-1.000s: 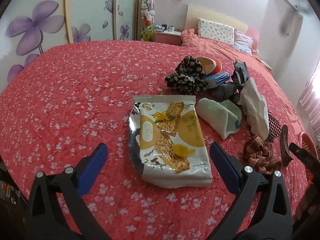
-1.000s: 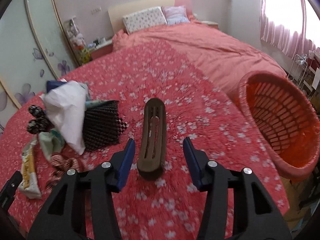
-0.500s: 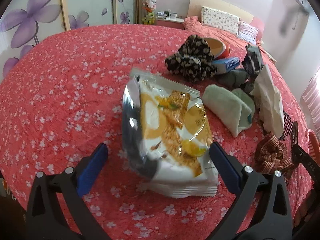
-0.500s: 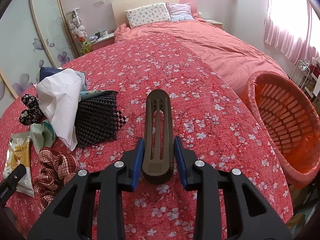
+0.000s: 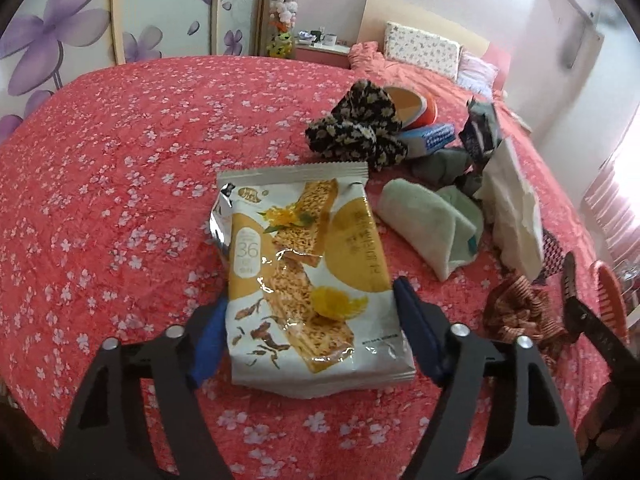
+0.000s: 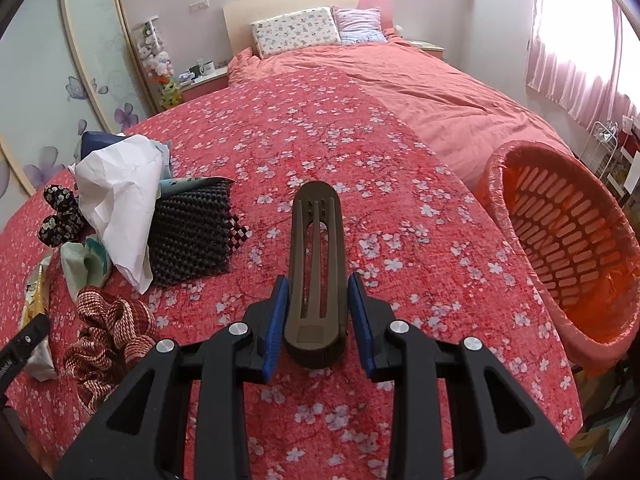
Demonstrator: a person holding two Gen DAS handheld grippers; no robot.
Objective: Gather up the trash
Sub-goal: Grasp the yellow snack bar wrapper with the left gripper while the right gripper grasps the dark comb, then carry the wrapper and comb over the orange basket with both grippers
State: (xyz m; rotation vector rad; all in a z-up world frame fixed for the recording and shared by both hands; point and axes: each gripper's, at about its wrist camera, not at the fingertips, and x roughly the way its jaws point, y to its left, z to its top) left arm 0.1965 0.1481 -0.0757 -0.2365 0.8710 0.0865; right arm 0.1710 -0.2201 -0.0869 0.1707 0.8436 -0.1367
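Snack bag (image 5: 308, 280) lies flat on red floral bedspread (image 5: 120, 168), lower end between pads of left gripper (image 5: 310, 334); jaws just closing in, both pads at bag's edges, pinching bag across its width

Brown hair clip (image 6: 316, 276) clamped between pads of right gripper (image 6: 316, 320), tip pointing away, raised off bedspread

Orange basket (image 6: 568, 252) at bed edge, right of clip

White paper (image 6: 120, 200), black mat (image 6: 192, 236), striped scrunchie (image 6: 112, 328) piled left, between both grippers

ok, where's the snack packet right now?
Left wrist view, centre: the snack packet lies on the floral bedspread between the left tongs, left of the folded green cloth.
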